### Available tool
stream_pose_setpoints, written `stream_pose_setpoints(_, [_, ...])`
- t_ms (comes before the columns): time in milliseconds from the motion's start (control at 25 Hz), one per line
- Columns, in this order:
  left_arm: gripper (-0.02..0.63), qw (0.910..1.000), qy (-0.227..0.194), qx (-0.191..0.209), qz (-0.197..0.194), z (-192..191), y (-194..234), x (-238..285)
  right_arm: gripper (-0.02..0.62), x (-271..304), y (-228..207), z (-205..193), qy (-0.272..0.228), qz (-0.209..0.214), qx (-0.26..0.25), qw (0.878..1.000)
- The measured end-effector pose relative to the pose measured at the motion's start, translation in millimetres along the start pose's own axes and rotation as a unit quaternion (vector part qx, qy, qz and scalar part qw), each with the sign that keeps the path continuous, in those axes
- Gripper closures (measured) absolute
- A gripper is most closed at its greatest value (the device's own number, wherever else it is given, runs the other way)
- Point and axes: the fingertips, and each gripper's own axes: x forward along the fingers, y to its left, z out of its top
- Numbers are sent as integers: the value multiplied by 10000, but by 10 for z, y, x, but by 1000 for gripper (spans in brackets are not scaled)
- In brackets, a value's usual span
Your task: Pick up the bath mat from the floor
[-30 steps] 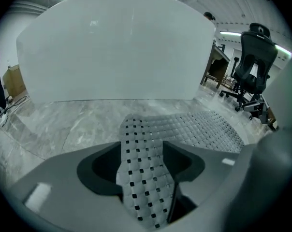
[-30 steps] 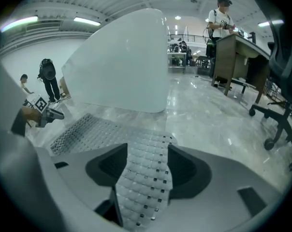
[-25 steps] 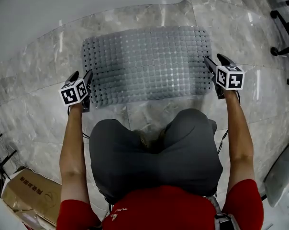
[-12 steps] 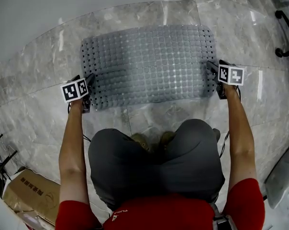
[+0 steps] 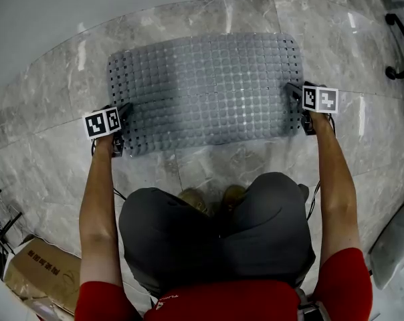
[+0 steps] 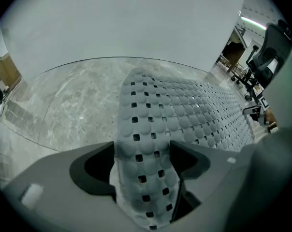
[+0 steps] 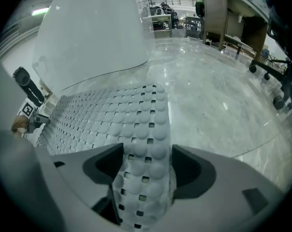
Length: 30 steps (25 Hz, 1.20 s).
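The bath mat (image 5: pixel 202 89) lies flat on the marble floor (image 5: pixel 222 159) straight ahead of the crouching person. Its long axis runs from their left to their right, so each short end meets one arm and neither is nearer than the other. The left hand-held gripper (image 5: pixel 124 127) sits at the near corner of the left end, and the right hand-held gripper (image 5: pixel 297 105) is partway along the right end. Both point inward along the mat. In each gripper view a strip of the mat's studded, perforated edge rises between the two jaws and fills the gap. The jaws of both are opening, and I judge them released around the edge, not clamped on it. A lift would probably need both to close on that edge first, then rise together so the soft sheet hangs evenly. The mat's far long edge lies near a white curved wall (image 5: pixel 88 12), possibly a tub, whose inside is out of sight. A cardboard box (image 5: pixel 41 273) stands behind the person's left, well apart, and its contents cannot be seen.
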Motion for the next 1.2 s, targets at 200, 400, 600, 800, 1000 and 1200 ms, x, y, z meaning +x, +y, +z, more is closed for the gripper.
stream_pose_setpoints(200, [275, 9997, -76, 112, 186, -7, -12, -5, 311, -17, 38, 0, -43, -137, -79, 9999])
stream_pose_setpoints(400, [334, 9997, -130, 200, 104, 4, -98, -25, 427, -29, 193, 13, -91, 73, -90, 9999])
stream_pose_setpoints(600, [472, 9990, -212, 400, 23, 37, -276, -36, 516, -73, 317, 49, -145, 219, -217, 9994])
stream_pose_setpoints(800, [543, 9977, -414, 469, -243, 76, -412, -153, 548, -204, 466, 116, -420, 357, -310, 9980])
stream_pose_setpoints(1000, [557, 9957, -639, 450, -491, 102, -488, -305, 551, -441, 609, 218, -795, 609, -267, 9946])
stream_pose_setpoints(1200, [561, 9913, -979, 411, -781, 156, -613, -536, 552, -749, 771, 299, -1138, 836, -263, 9896])
